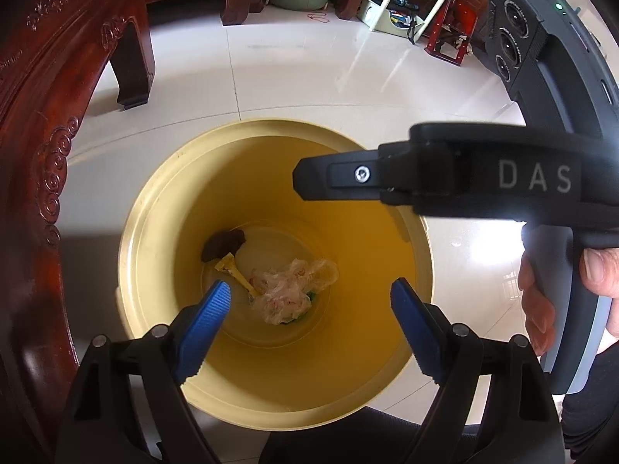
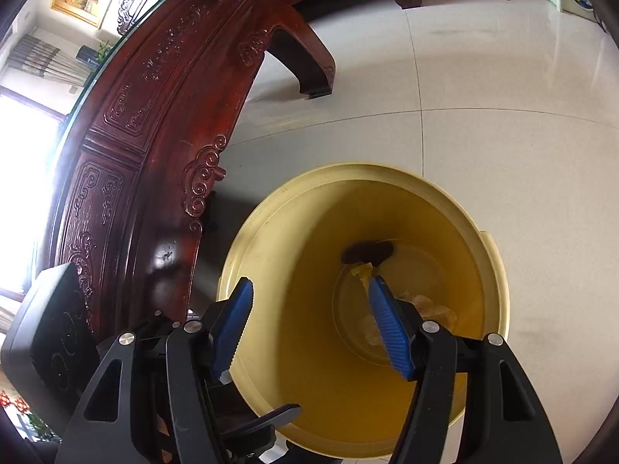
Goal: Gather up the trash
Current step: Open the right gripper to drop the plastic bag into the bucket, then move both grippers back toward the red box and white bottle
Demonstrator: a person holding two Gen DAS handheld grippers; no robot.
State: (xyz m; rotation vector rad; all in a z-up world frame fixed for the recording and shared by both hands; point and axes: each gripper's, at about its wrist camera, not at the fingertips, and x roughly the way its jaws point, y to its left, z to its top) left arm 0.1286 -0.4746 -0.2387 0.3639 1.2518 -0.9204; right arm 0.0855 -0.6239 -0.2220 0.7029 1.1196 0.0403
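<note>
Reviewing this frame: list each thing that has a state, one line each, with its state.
Yellow bin: upright on the floor, no lid, trash at the bottom.
Crumpled plastic wrap: lying loose in the bin.
Yellow scrap: lying beside the wrap.
Dark brown piece: resting against the bin's inner wall.
Left tool: open, empty, over the bin.
Right tool: open, empty, over the bin.

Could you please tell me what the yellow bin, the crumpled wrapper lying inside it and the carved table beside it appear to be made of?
Yellow bin: probably moulded plastic, smooth and matte, with a uniform wall and rolled rim.
Crumpled wrapper: likely thin clear plastic film, translucent and creased.
Carved table: seemingly dark red hardwood under glossy lacquer, showing scroll carving and bright reflections.
</note>
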